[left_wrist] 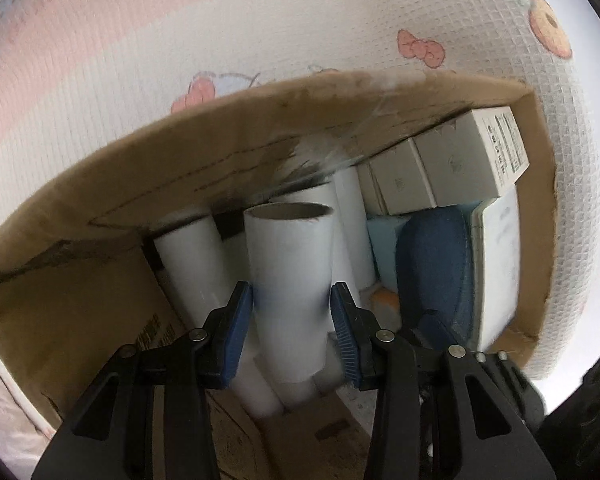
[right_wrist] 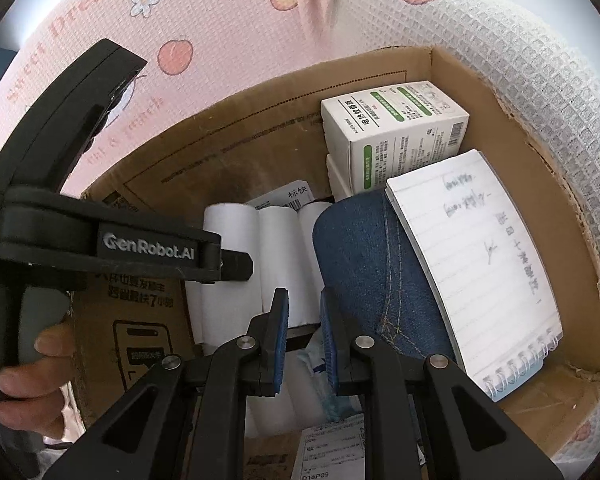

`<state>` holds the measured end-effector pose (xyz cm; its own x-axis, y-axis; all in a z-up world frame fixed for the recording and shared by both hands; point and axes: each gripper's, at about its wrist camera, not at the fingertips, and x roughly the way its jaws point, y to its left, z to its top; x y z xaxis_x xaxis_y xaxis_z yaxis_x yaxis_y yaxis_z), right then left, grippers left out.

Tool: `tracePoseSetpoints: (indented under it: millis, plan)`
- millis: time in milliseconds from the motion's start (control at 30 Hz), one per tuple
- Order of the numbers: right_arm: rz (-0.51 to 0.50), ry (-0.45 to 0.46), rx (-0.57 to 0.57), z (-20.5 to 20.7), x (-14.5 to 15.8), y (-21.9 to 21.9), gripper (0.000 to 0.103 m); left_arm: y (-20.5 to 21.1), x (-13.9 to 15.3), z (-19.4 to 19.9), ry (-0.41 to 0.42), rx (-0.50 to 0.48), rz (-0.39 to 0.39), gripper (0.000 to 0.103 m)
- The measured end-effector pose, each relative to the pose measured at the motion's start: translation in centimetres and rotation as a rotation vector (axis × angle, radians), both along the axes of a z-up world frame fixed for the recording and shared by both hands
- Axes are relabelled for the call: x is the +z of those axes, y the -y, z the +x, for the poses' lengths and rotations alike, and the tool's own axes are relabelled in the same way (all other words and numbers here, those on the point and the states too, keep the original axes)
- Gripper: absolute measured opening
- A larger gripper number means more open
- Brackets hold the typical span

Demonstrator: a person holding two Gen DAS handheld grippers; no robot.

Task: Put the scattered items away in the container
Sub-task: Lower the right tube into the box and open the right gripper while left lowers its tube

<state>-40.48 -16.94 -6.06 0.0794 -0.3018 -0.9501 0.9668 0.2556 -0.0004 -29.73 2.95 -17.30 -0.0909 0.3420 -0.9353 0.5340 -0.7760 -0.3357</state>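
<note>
In the left wrist view my left gripper (left_wrist: 292,312) is shut on a white cardboard tube (left_wrist: 288,272), held inside the cardboard box (left_wrist: 220,152) above other white tubes (left_wrist: 188,268). The box also holds white cartons (left_wrist: 460,164), a blue denim pouch (left_wrist: 432,264) and a notebook (left_wrist: 496,264). In the right wrist view my right gripper (right_wrist: 304,320) hovers over the box (right_wrist: 236,144) with its jaws a narrow gap apart and nothing between them. Below it lie white tubes (right_wrist: 276,248), the denim pouch (right_wrist: 364,256), the spiral notebook (right_wrist: 472,256) and a green-and-white carton (right_wrist: 396,128). The left gripper's body (right_wrist: 100,236) shows at the left.
The box sits on a pink and white waffle-weave blanket (right_wrist: 228,20), also seen in the left wrist view (left_wrist: 140,60). A printed label (right_wrist: 328,452) and a plastic-wrapped item (right_wrist: 320,364) lie in the box near its front wall. A hand (right_wrist: 24,372) grips the left handle.
</note>
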Motion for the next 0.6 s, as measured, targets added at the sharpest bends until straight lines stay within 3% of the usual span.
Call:
tracePoseSetpoints:
  millis: [133,367,500,600]
  plan:
    - [0.003,-0.013,0.012,0.2,0.1,-0.2,0.014,1.2,1.1,0.6,-0.031,0.065,0.023,0.047]
    - [0.04,0.003,0.016,0.4,0.2,-0.7,0.014,2.0,3.1,1.9,-0.12,0.009,-0.052,0.045]
    - [0.043,0.011,0.024,0.9,0.4,-0.9,0.014,1.8,2.9,1.1,-0.158,-0.036,-0.106,0.01]
    - [0.048,0.011,0.038,1.2,0.7,-0.9,0.014,2.0,2.4,1.2,-0.155,-0.062,-0.086,0.006]
